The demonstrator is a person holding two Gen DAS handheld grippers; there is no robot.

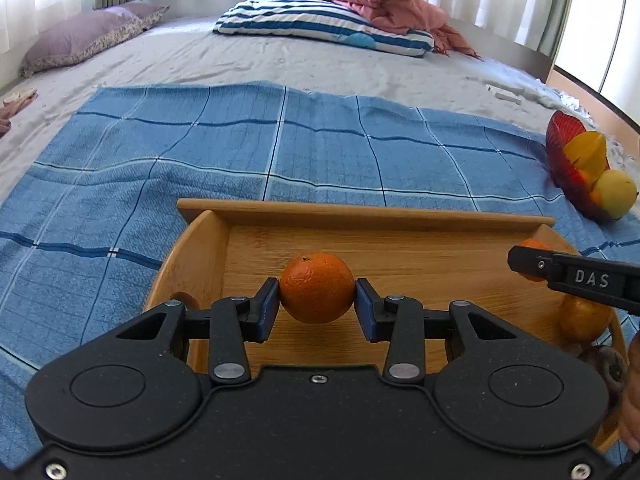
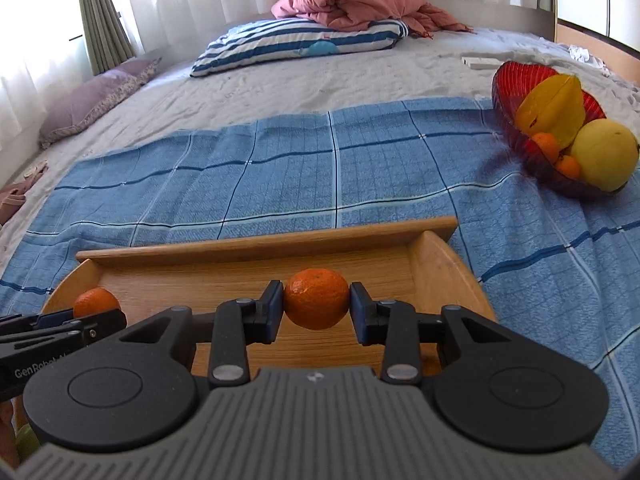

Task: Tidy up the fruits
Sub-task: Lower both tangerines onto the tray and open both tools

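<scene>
**A:** ok so what's each gripper doing?

**B:** Both loaded. The left gripper (image 1: 316,302) has its two blue pads clamped on one orange (image 1: 317,287), held over the wooden tray (image 1: 360,212). The right gripper (image 2: 316,307) has its pads squeezed on a second orange (image 2: 317,298), also above the tray floor. So two oranges, one per gripper.

**A:** anything else in the tray?

**B:** In the left wrist view, around 4 o'clock from the held orange, there's one yellowish fruit (image 1: 582,318) partly behind the right gripper's finger, and something brownish below it at the frame edge (can't tell what it is).

**A:** and the rest of the fruit?

**B:** One red bowl (image 2: 516,92) at about 2 o'clock in the right wrist view, well apart from the tray, on the blue checked cloth (image 2: 280,176). Inside I count one starfruit (image 2: 554,110), one big yellow-green round fruit (image 2: 606,154) and two small oranges (image 2: 546,146).

**A:** background?

**B:** Bed stuff at 12 o'clock: one striped pillow (image 2: 296,42), one pink blanket (image 2: 352,2) touching it, one purple pillow (image 2: 92,100) at 10.
</scene>
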